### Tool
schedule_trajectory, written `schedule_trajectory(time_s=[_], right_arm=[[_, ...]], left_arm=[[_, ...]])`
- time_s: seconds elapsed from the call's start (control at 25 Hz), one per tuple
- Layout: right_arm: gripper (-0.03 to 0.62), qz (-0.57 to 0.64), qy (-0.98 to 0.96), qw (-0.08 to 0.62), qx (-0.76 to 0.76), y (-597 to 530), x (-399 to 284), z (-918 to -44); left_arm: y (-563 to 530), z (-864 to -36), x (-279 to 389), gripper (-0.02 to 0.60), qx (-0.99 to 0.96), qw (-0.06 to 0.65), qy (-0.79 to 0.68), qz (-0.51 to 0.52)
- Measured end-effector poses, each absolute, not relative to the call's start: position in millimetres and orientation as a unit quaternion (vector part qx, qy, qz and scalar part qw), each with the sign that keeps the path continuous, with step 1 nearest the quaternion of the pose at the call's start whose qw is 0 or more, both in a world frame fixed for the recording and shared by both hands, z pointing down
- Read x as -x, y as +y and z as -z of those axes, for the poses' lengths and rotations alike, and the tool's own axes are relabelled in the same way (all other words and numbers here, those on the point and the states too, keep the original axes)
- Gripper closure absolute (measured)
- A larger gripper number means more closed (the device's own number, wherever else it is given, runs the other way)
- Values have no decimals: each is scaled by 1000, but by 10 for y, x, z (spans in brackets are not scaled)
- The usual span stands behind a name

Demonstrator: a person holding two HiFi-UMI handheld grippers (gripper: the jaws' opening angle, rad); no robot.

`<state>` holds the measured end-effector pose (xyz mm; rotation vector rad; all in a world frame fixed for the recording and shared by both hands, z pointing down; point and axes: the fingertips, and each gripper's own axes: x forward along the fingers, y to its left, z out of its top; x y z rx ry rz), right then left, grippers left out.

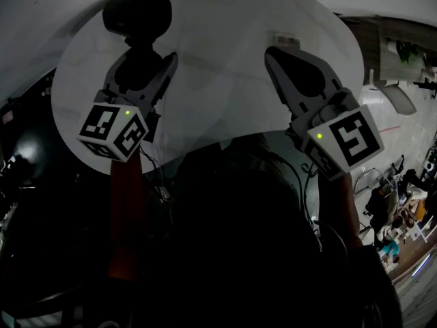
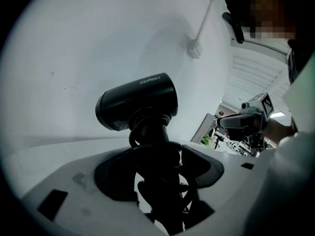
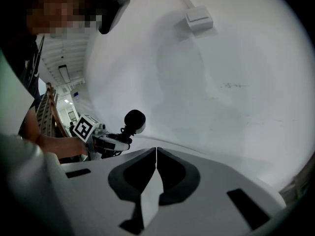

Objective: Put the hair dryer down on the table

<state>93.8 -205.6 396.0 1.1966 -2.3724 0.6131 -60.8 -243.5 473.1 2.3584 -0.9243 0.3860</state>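
At the upper left of the head view, the left gripper (image 1: 140, 52) is clamped on the handle of a black plastic hair dryer with a short round barrel (image 1: 136, 16). The barrel stands up beyond the jaw tips, over the far left part of the round white table (image 1: 225, 115). In the left gripper view the same dryer (image 2: 138, 104) fills the middle of the frame, its barrel lying crosswise above the left gripper (image 2: 157, 156), whose jaws press on the dark handle from both sides. A coiled black cord (image 2: 147, 132) winds round that handle. The barrel shows against the plain white wall, and the dryer appears to be held clear of the tabletop, though no view shows the gap plainly.

At the upper right of the head view, the right gripper (image 1: 272, 55) points towards the far side of the table, well apart from the dryer. In the right gripper view its jaws (image 3: 156, 151) are pressed together with nothing between them. At the middle left of that frame the left gripper (image 3: 106, 141) appears small, with the dryer (image 3: 134, 119) upright above it. A small white box on the wall (image 3: 199, 17) sits near the top, with a thin white duct running up from it.
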Motion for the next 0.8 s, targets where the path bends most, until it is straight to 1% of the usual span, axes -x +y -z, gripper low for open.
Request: schedule_trajectory(time_s=[0.8], right_arm=[[585, -244, -841, 215, -431, -2003, -1017, -4247]], left_arm=[[-2451, -5431, 623, 311, -858, 324, -345, -198]])
